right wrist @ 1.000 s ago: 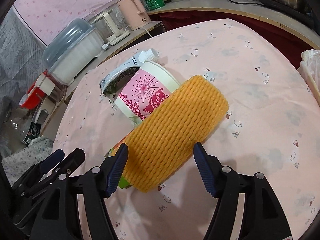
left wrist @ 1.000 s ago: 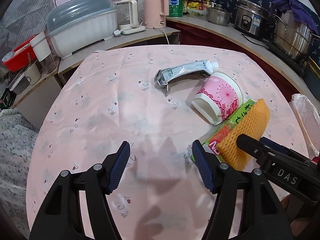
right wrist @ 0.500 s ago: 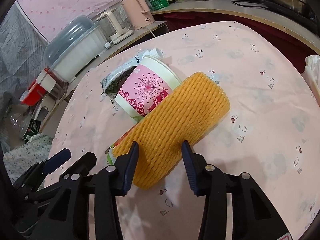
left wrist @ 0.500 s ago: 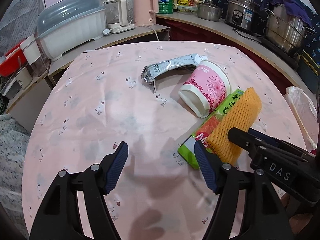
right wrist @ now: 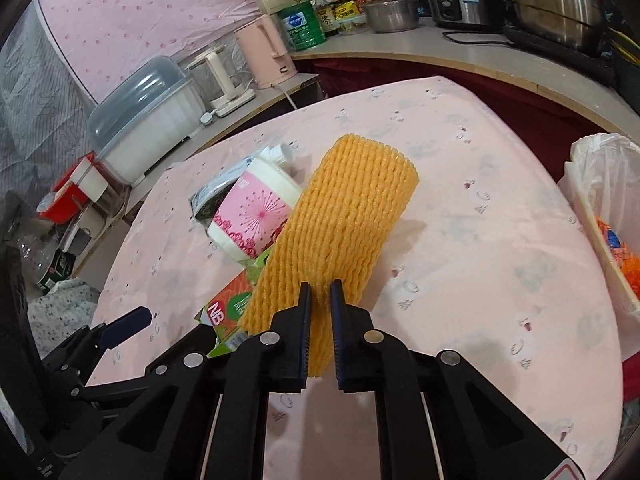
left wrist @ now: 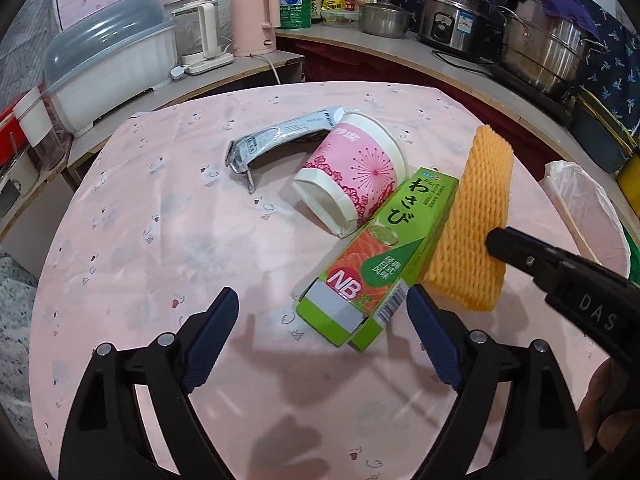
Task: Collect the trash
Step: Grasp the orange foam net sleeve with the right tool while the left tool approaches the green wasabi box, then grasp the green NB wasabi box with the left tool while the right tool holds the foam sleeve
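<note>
We see only part of the squeezed grey tube: its capped end slips behind the pink paper cup, and in the right wrist view little more than its crumpled end and white cap peek out past the cup. The green wasabi box is half covered there by the orange foam fruit net, so only its near end with the "NB" mark shows. At 3 o'clock in that view a white plastic trash bag is cut off by the frame edge; something orange lies inside it, too cropped to name.

Our right gripper is clenched on the near end of the foam net, which is pinched thin between the blue pads; the net rises away toward 12 o'clock, tilted up off the pink-clothed counter. In the left wrist view the same net stands at 2 o'clock, leaning against the box's far side.

Our left gripper hangs released, jaws wide, above the counter. The box's open near end lies just ahead of it, close to the right pad; whether they touch we cannot tell. The cup lies on its side beyond the box, touching it.
</note>
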A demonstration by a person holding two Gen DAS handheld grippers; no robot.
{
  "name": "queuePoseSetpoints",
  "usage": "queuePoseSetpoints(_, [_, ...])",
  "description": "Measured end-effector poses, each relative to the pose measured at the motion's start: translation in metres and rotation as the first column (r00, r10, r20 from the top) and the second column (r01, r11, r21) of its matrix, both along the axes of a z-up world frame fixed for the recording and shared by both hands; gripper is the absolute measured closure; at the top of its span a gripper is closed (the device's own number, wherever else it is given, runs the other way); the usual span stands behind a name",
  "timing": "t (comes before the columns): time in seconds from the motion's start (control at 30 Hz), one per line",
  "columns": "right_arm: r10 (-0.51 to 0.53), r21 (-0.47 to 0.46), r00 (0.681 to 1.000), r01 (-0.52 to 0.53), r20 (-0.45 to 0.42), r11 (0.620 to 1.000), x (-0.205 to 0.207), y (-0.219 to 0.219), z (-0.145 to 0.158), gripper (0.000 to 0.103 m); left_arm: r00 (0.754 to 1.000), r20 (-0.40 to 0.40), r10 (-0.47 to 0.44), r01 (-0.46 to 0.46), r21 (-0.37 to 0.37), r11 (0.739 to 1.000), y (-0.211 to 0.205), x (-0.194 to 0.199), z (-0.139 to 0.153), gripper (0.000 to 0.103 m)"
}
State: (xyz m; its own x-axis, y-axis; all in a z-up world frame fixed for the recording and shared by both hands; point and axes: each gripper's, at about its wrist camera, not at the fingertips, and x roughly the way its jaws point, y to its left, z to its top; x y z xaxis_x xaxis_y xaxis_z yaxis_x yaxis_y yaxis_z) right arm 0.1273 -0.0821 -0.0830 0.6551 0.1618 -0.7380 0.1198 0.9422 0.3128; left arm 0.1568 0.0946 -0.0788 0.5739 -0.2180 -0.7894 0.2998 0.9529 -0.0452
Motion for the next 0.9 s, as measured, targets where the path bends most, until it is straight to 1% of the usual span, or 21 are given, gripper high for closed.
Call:
queuePoseSetpoints(0.07, [-0.026,-0.001,1.0,0.026,0.013,1.0,-0.002,-0.013,0.005,0.094,1.0,-0.005,-0.019,0.019,-0.013,1.0,-0.007,0.002,-0.002,0.016])
queuePoseSetpoints(0.13, [-0.051,0.004,0.998,0.051,0.022,0.999,-0.003,-0.026,0.008,0.094,0.999,-0.01,-0.035,0.035,-0.014,0.999,-0.014,0.006,-0.007,0.015])
queuePoseSetpoints(0.3, [-0.09,0.0,0.996,0.09,0.025,0.996,-0.003,-0.047,0.01,0.094,0.997,-0.046,-0.068,0.068,-0.002,0.998,-0.027,0.021,-0.024,0.015])
queuePoseSetpoints(0.4, [-0.105,0.002,0.994,0.105,0.016,0.994,-0.002,-0.055,0.006,0.094,0.996,-0.067,-0.064,0.064,0.001,0.998,-0.03,0.028,-0.034,0.016])
queuePoseSetpoints(0.47, [-0.107,0.001,0.994,0.107,0.013,0.994,-0.002,-0.058,0.004,0.094,0.995,-0.079,-0.059,0.058,-0.007,0.998,-0.031,0.03,-0.037,0.022])
queuePoseSetpoints(0.6, [-0.105,0.002,0.994,0.105,0.012,0.994,-0.003,-0.059,0.003,0.094,0.996,-0.073,-0.058,0.057,-0.006,0.998,-0.035,0.028,-0.036,0.028])
queuePoseSetpoints(0.7, [-0.104,0.009,0.995,0.103,0.014,0.995,-0.005,-0.06,0.003,0.094,0.996,-0.07,-0.063,0.063,0.001,0.998,-0.041,0.023,-0.034,0.036])
queuePoseSetpoints(0.9, [-0.104,0.015,0.994,0.104,0.026,0.994,-0.015,-0.064,0.006,0.094,0.996,-0.065,-0.061,0.06,-0.009,0.998,-0.052,0.008,-0.026,0.054])
